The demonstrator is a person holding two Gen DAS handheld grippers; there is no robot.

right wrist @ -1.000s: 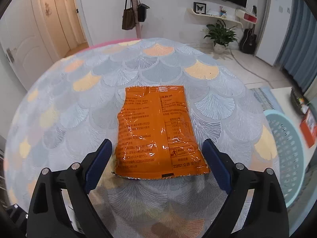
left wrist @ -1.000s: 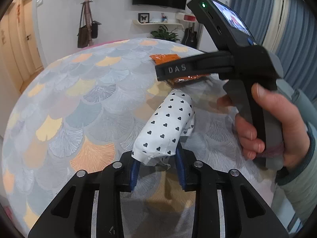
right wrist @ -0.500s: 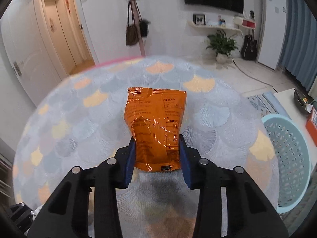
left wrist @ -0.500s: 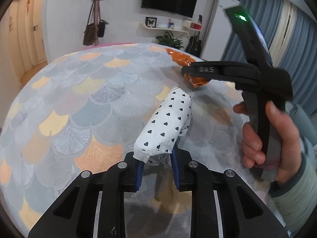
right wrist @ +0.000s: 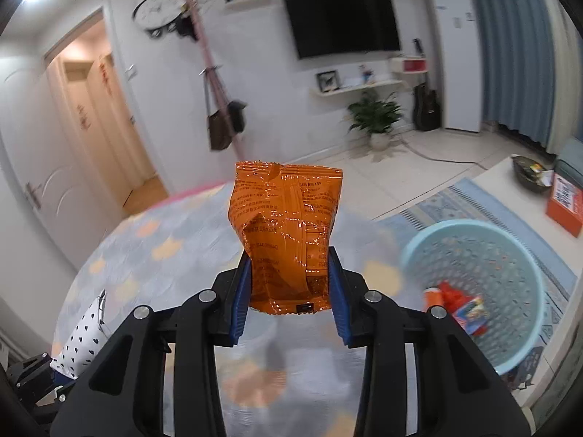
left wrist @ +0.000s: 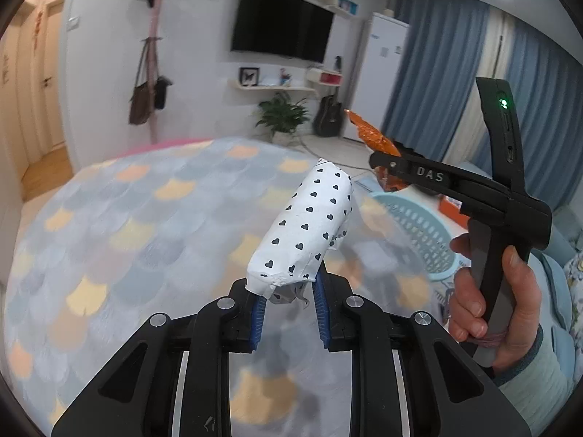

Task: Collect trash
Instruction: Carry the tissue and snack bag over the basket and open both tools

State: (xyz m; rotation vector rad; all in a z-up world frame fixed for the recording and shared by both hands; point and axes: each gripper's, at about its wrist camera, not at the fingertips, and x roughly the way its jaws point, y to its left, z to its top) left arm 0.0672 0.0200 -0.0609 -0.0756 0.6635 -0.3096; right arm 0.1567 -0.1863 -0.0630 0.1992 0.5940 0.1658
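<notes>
Nearest you, the left gripper (left wrist: 288, 313) pinches the heart-print wrapper (left wrist: 306, 229) by its crumpled end; your right gripper (right wrist: 288, 298) clamps the orange snack bag (right wrist: 288, 233), both held above the table (left wrist: 109, 218). Beyond lies the blue basket (right wrist: 473, 291). Either slack package may slip and miss the rim.

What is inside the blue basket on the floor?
The light blue basket already holds some trash: a red and orange crumpled piece and a colourful wrapper. They look blurry, so what they are is unclear. The near wall hides the bottom edge.
</notes>
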